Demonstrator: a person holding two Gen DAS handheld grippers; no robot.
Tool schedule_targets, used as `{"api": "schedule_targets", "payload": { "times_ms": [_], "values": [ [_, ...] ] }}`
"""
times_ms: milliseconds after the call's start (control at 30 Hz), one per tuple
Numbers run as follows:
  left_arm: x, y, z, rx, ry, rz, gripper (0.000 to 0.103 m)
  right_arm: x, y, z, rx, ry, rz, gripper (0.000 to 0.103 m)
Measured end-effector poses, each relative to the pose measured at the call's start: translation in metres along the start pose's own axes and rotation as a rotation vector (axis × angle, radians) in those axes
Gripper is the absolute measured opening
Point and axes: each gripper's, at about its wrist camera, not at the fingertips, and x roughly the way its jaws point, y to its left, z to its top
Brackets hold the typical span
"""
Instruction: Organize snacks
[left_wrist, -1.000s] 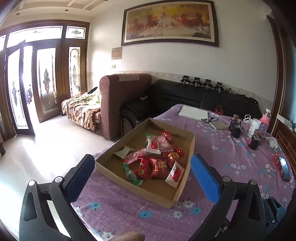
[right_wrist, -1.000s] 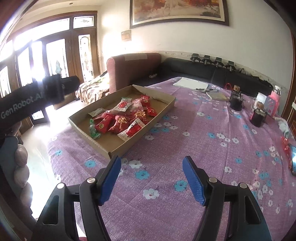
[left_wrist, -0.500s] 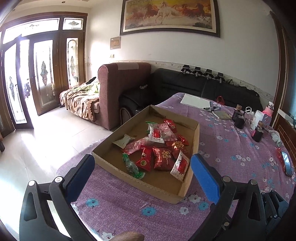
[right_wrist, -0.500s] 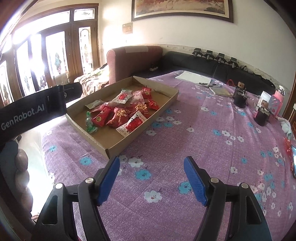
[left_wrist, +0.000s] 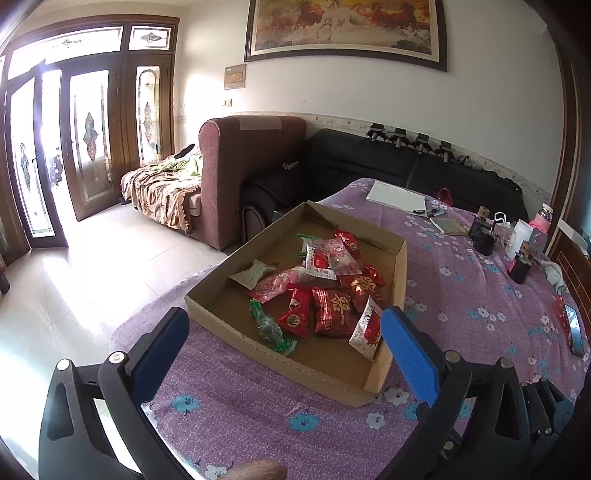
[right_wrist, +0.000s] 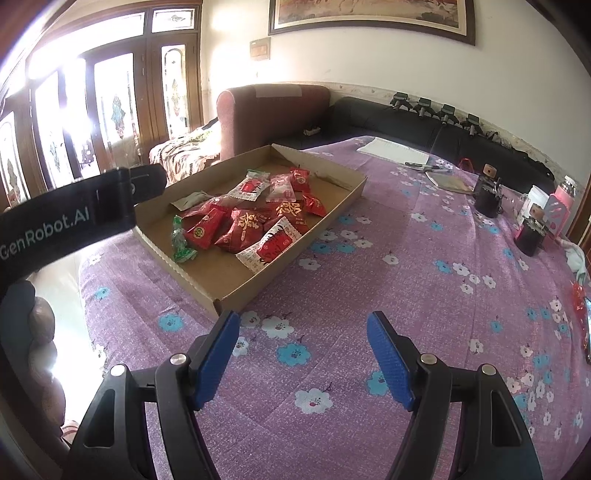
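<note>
A shallow cardboard tray (left_wrist: 229, 326) (right_wrist: 258, 284) sits on the purple flowered tablecloth near the table's left edge. Inside lies a heap of several wrapped snacks (left_wrist: 328, 291) (right_wrist: 247, 218), mostly red packets, with a green one (left_wrist: 271, 328) (right_wrist: 180, 243) and a white-and-red one (left_wrist: 367, 328) (right_wrist: 271, 245) toward the near side. My left gripper (left_wrist: 284, 328) is open, its blue pads level with the tray's near wall, nothing between them. My right gripper (right_wrist: 301, 332) is open over bare cloth just right of the tray's near corner.
Dark jars (right_wrist: 487, 195), a white cup and a pink bottle (right_wrist: 563, 192) stand at the table's far right. Papers and pens (left_wrist: 397, 194) lie at the far end. A phone (left_wrist: 574, 328) rests at the right edge. A sofa and armchair stand beyond the table.
Both grippers have eased forward and down toward the tray, which now looks larger and nearer in both views. Both stay open with nothing held.
</note>
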Motion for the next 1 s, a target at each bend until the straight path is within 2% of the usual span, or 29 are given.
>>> {"api": "schedule_targets", "payload": {
  "times_ms": [1000],
  "values": [
    [0.012,0.004,-0.007,-0.013,0.060,-0.007,0.103,0.008,0.006,0.003,-0.035,0.029,-0.016,0.073]
  ]
}}
